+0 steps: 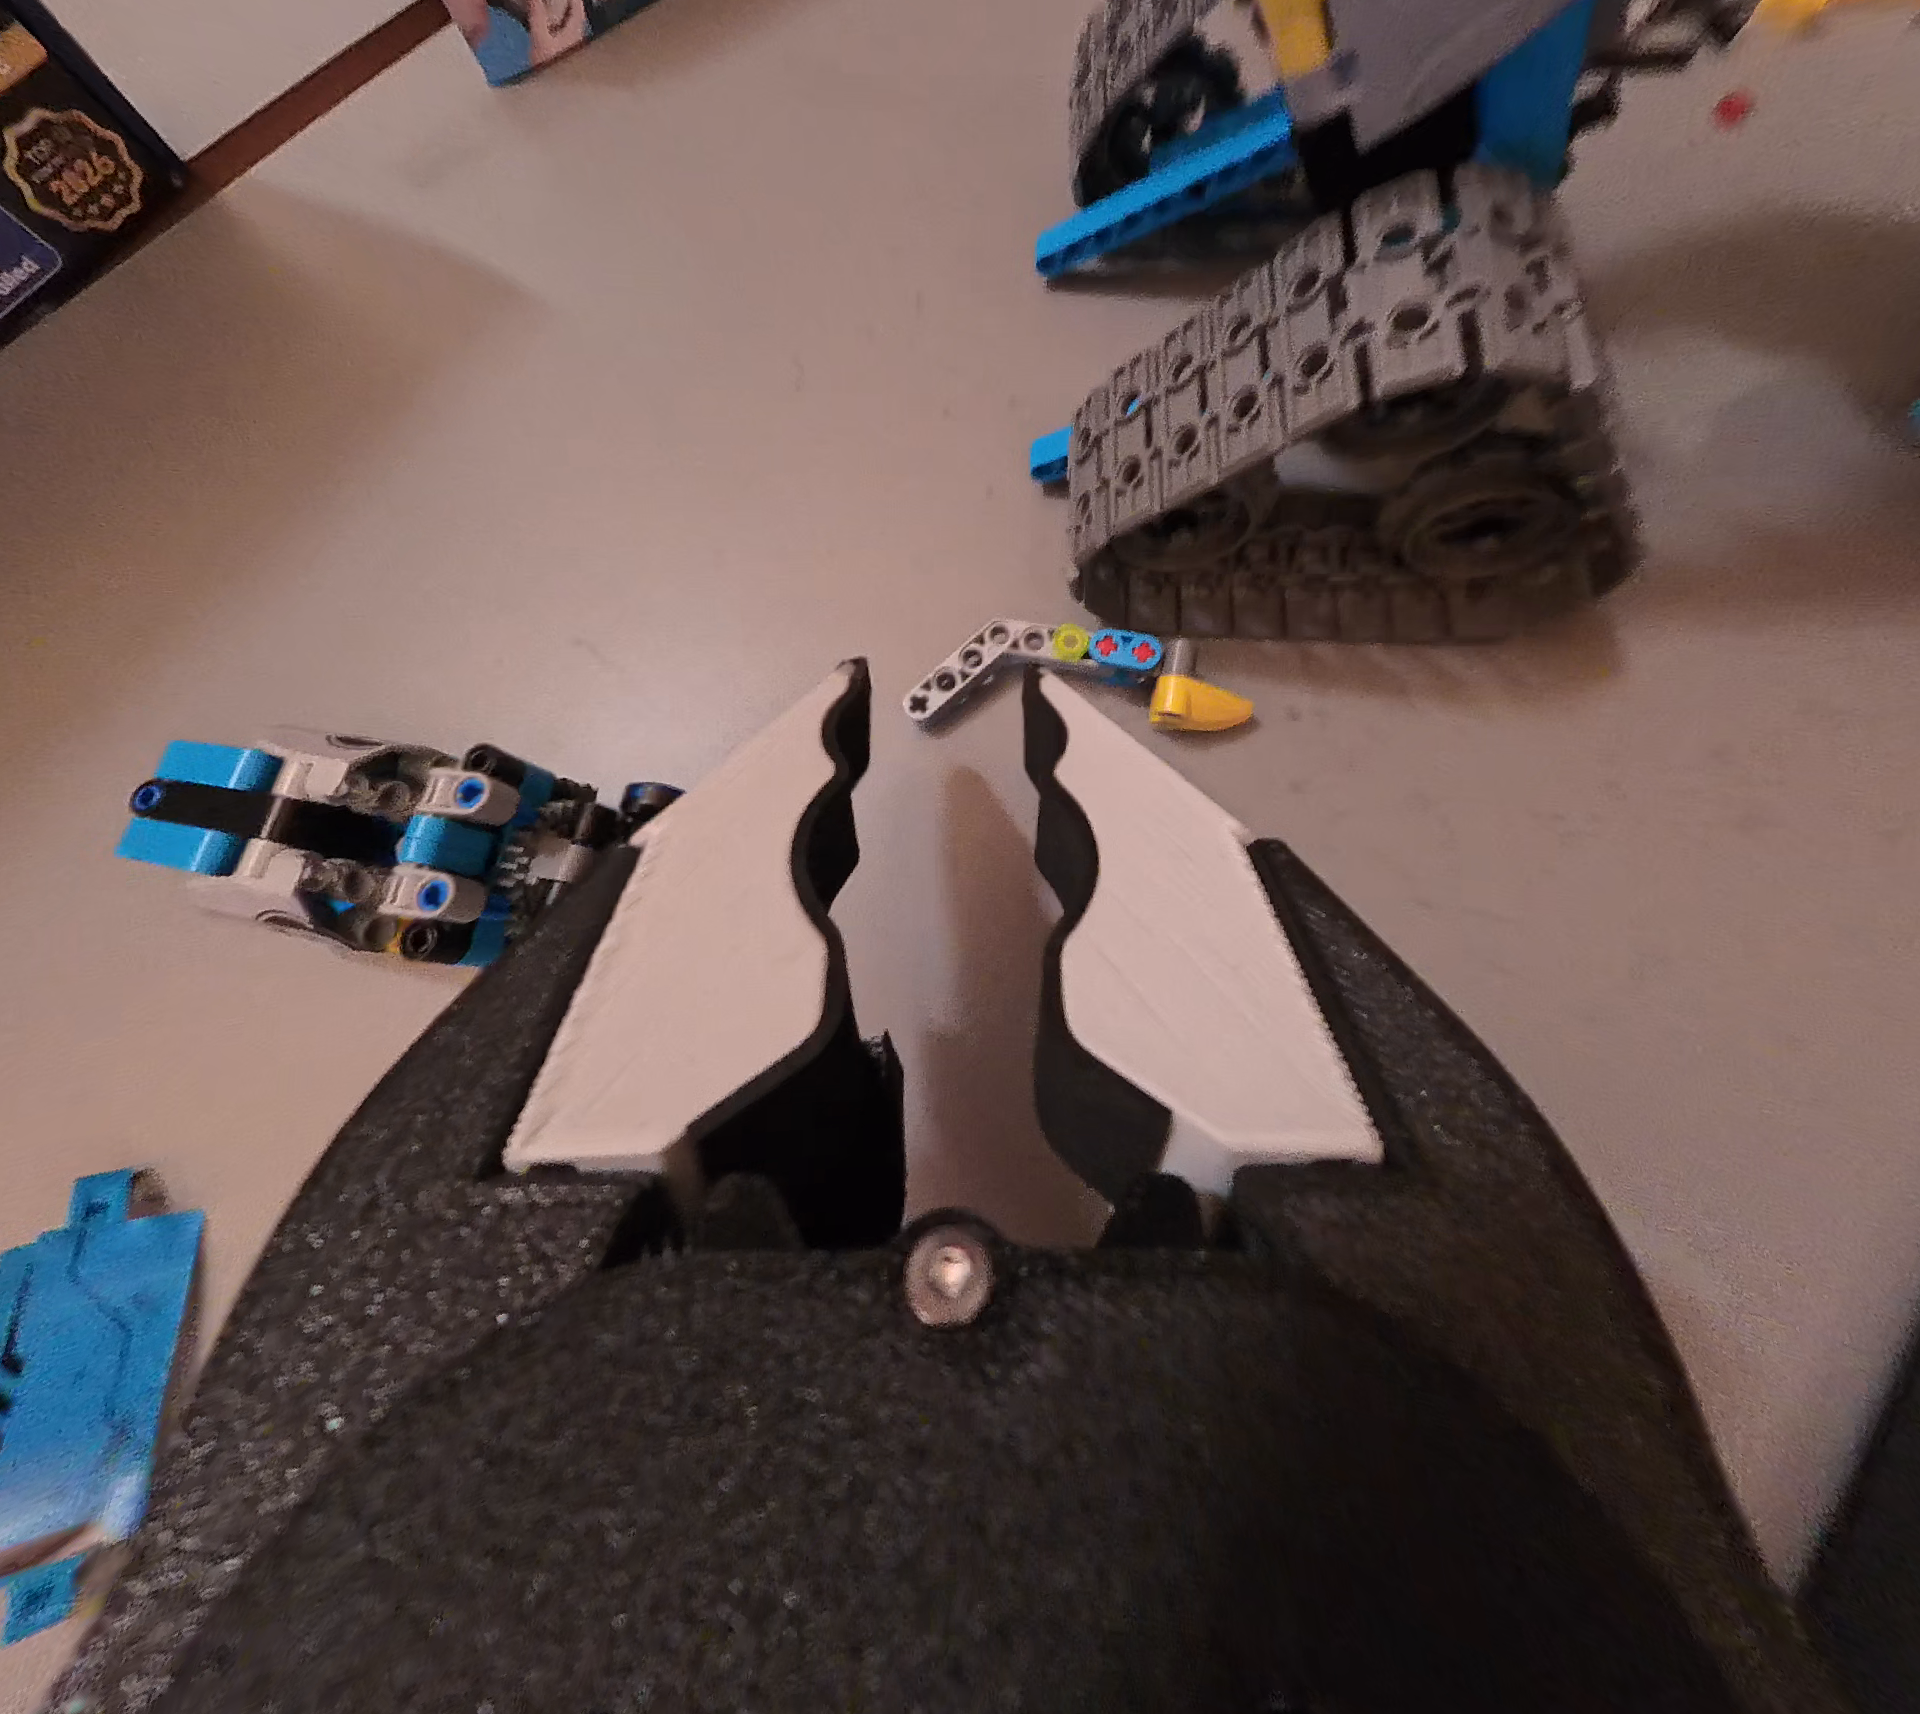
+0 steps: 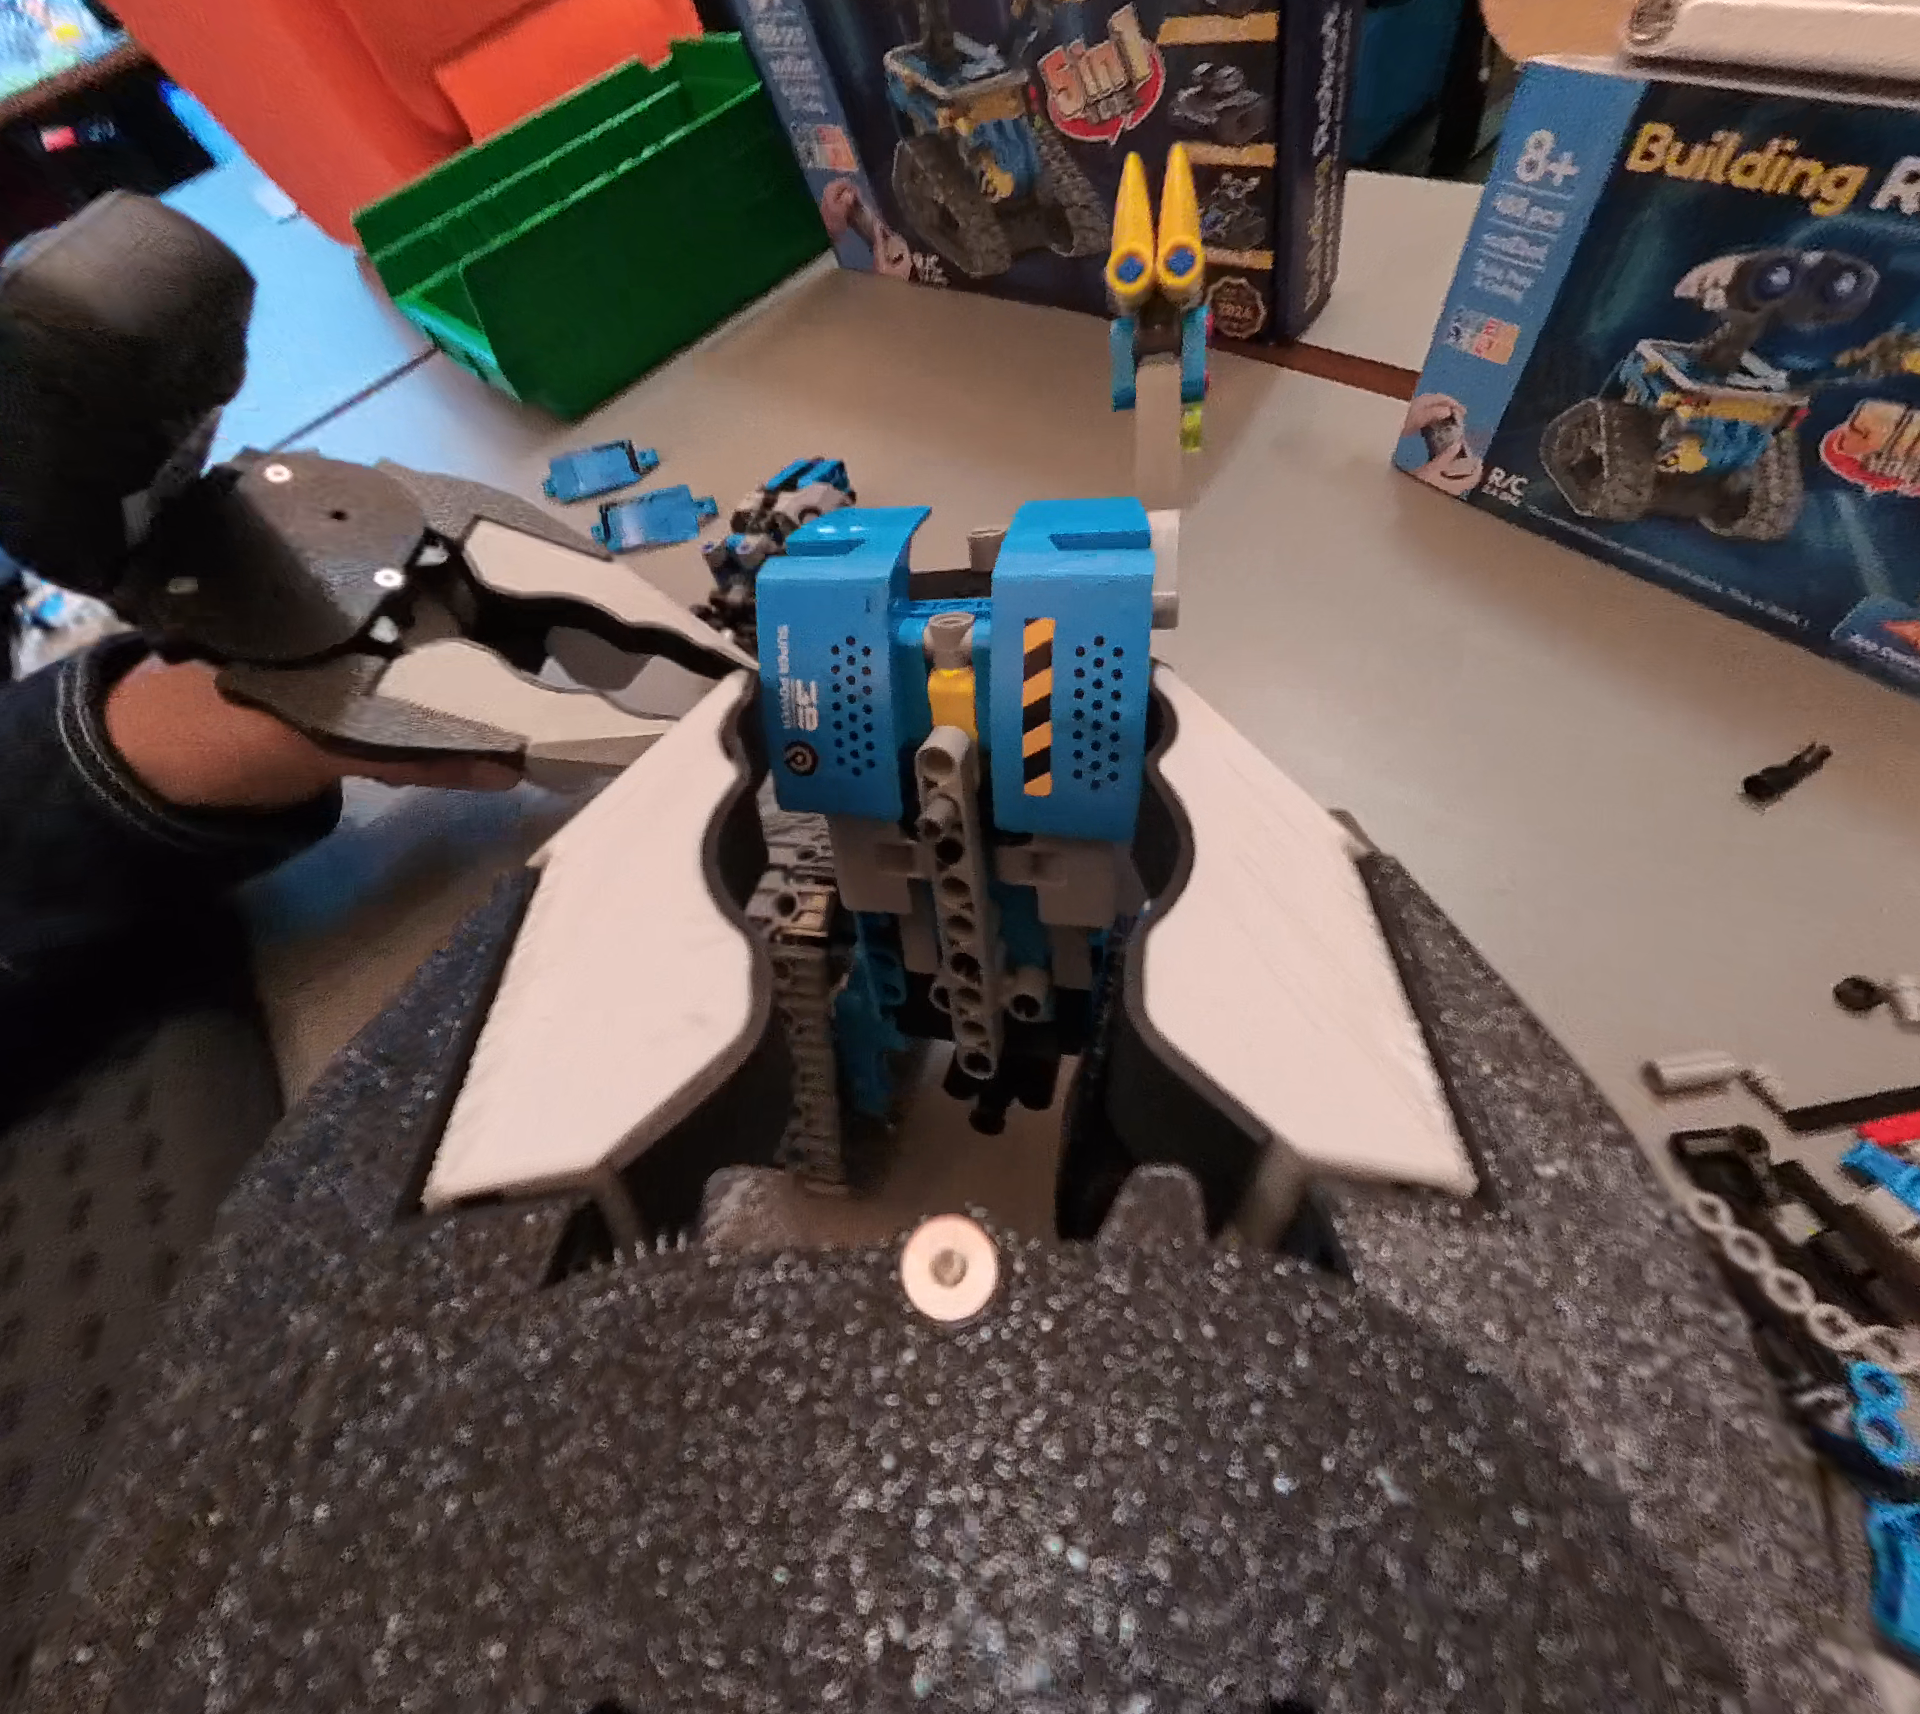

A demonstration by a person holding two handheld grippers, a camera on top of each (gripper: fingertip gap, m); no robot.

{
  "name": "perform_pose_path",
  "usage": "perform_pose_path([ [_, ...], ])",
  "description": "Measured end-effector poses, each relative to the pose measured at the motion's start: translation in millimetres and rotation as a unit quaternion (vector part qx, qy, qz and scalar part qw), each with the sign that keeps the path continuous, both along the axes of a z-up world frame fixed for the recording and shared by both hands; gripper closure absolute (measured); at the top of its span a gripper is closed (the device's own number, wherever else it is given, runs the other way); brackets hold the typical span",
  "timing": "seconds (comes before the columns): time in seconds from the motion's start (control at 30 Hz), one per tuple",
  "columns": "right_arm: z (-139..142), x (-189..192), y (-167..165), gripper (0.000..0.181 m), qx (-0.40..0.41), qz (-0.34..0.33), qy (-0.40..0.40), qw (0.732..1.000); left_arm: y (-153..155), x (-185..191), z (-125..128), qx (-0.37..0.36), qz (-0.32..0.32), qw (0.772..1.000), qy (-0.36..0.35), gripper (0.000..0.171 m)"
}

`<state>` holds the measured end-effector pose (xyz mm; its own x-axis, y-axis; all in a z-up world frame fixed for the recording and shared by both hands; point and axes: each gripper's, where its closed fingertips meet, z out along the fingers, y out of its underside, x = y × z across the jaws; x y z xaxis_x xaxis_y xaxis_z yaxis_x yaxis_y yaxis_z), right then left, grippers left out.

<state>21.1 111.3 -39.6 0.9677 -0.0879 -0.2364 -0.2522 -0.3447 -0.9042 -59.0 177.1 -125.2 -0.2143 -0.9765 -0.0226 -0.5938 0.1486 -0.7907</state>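
Note:
My right gripper is shut on the blue body of a tracked brick robot, one finger on each side. In the left wrist view the robot stands on its grey tracks on the table. My left gripper is open and empty. Its tips hang just short of a small loose assembly made of a grey bent beam, a blue connector and a yellow piece, which lies in front of the track. The left gripper also shows in the right wrist view, open, beside the robot's left side.
A blue and grey sub-assembly lies left of my left gripper. Toy boxes stand at the back and right. There is a green bin, a yellow-pronged part, a black pin and loose parts at the right.

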Motion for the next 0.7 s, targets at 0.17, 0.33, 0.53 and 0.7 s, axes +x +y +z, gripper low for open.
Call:
perform_pose_path([
  [0.17, 0, -4, -7, 0.112, -0.009, -0.075, -0.005, 0.997, -35, 4, 63, -0.188, -0.063, 0.975, -0.101, 0.120],
  [0.33, 4, -64, -20, 0.107, -0.044, -0.005, 0.024, 0.999, -80, 6, 85, -0.241, -0.135, 0.957, -0.091, 0.068],
  [0.53, 55, -45, -62, 0.132, 0.046, 0.106, 0.048, 0.992, -107, -6, 93, -0.281, -0.188, 0.939, -0.069, 0.092],
  [0.7, 28, -45, -44, 0.138, 0.033, 0.284, 0.234, 0.929, -107, -15, 91, -0.284, -0.259, 0.922, -0.051, 0.108],
])
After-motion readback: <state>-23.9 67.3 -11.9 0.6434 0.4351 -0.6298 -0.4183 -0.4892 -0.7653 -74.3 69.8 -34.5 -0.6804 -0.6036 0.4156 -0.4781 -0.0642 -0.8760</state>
